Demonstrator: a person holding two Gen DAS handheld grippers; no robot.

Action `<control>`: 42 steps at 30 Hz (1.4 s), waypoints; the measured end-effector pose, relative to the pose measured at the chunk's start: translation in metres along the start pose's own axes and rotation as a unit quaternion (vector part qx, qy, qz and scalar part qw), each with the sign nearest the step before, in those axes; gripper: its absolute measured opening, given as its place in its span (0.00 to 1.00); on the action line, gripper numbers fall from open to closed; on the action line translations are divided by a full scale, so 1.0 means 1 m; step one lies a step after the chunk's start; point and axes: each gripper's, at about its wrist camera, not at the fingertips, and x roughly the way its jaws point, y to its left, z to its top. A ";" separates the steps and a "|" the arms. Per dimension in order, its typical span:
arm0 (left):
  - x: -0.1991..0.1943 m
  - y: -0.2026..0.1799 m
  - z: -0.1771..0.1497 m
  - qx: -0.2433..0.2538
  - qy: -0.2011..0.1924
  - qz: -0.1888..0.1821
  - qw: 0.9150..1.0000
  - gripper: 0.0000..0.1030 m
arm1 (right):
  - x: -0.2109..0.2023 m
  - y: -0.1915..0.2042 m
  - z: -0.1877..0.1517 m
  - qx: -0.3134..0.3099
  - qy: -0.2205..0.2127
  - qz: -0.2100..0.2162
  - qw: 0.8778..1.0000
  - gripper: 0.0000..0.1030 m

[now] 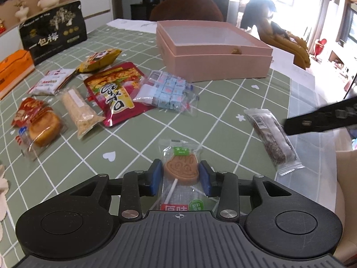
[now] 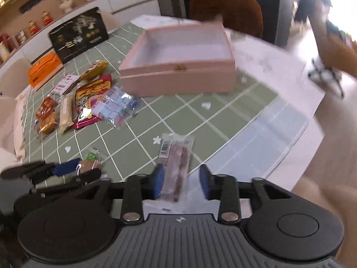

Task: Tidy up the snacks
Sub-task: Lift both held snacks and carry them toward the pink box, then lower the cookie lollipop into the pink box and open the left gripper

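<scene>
My left gripper (image 1: 180, 177) is open low over the table, its blue pads (image 1: 156, 177) either side of a wrapped tan lollipop (image 1: 181, 172) without visibly pressing it. My right gripper (image 2: 181, 182) is open over a long clear-wrapped dark bar (image 2: 177, 164), which lies between the pads, nearer the left one. That bar also shows in the left wrist view (image 1: 271, 137), with the right gripper's finger reaching in beside it. The open pink box (image 1: 214, 52) stands empty at the back; it also shows in the right wrist view (image 2: 178, 67).
Several snack packs lie left of the box: a red pouch (image 1: 116, 91), a bag of blue candies (image 1: 166, 92), a rice bar (image 1: 80, 110), a wrapped cake (image 1: 43, 129), a yellow bag (image 1: 100, 59). A black bag (image 1: 53, 32) and orange box (image 1: 13, 70) stand behind. The table edge (image 2: 267, 156) is near right.
</scene>
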 end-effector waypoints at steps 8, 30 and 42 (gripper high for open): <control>0.000 -0.003 0.000 0.001 0.004 0.004 1.000 0.45 | 0.055 0.026 0.012 -0.023 0.027 -0.050 0.998 0.48; 0.041 0.025 0.259 -0.177 -0.098 -0.107 0.973 0.42 | -0.050 -0.026 0.176 -0.035 -0.124 0.054 0.990 0.20; 0.069 0.015 0.207 -0.145 -0.015 -0.093 0.985 0.35 | 0.060 -0.076 0.114 -0.128 0.037 0.109 0.985 0.63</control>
